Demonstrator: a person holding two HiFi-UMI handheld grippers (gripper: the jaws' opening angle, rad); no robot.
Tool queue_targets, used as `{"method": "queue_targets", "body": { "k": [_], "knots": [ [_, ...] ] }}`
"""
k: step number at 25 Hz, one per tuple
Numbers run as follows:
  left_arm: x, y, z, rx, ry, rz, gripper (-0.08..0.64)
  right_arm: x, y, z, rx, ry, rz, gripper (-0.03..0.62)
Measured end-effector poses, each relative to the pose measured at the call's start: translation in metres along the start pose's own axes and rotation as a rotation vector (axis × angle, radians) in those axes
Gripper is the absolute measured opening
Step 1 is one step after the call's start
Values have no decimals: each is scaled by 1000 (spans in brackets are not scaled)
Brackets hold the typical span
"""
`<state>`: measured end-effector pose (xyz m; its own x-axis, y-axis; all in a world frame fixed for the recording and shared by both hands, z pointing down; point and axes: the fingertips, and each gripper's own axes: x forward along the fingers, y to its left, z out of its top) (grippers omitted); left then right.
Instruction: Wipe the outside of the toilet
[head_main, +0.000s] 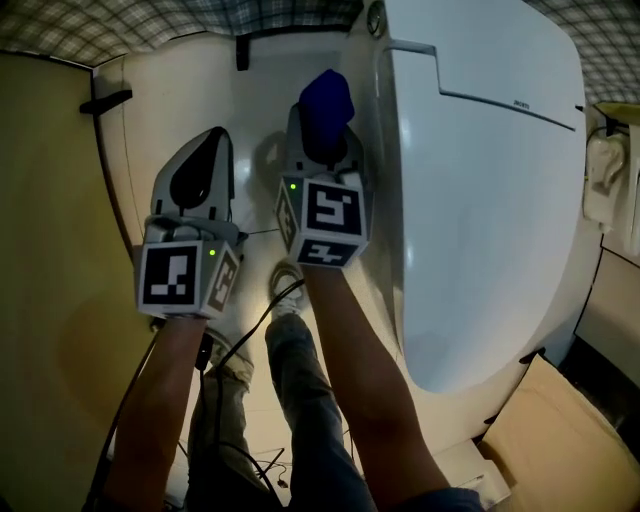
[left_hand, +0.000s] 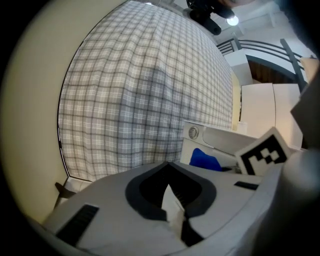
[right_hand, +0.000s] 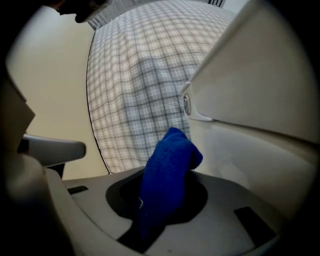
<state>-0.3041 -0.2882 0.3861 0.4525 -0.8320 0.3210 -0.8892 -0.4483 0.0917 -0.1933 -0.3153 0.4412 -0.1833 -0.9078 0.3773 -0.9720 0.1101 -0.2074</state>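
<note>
The white toilet (head_main: 480, 200) with its lid down fills the right of the head view. Its side wall also shows in the right gripper view (right_hand: 250, 90) and the left gripper view (left_hand: 215, 142). My right gripper (head_main: 325, 145) is shut on a blue cloth (head_main: 327, 100), which sticks up from its jaws (right_hand: 167, 170) right beside the toilet's left flank, below the round chrome button (right_hand: 186, 104); whether it touches is unclear. My left gripper (head_main: 210, 140) hangs a little to the left, apart from the toilet, jaws together (left_hand: 170, 200), with a thin pale sliver at the seam.
A beige wall (head_main: 50, 250) runs along the left with a black bracket (head_main: 105, 100). Checked tiling (head_main: 150, 25) lies beyond the grippers. The person's legs, a shoe (head_main: 285, 290) and a cable are below. A beige panel (head_main: 560, 430) sits at lower right.
</note>
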Motion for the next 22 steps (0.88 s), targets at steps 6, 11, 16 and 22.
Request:
{"method": "queue_targets", "body": {
  "k": [6,11,16,22],
  "knots": [
    [-17,-29,-15,19,-3,-92,12,-116,-3,-50,9,12,-117,75],
    [-47,-67,-43,27,19,-181,12,-207,-21,-90,42,18,-234,75],
    [-70,-100,-66,65,35,-262,12,-255,-23,-123,44,50,-271,75],
    [-74,-93,-63,51,40,-217,12,-229,-8,-107,35,55,-194,75]
  ]
}}
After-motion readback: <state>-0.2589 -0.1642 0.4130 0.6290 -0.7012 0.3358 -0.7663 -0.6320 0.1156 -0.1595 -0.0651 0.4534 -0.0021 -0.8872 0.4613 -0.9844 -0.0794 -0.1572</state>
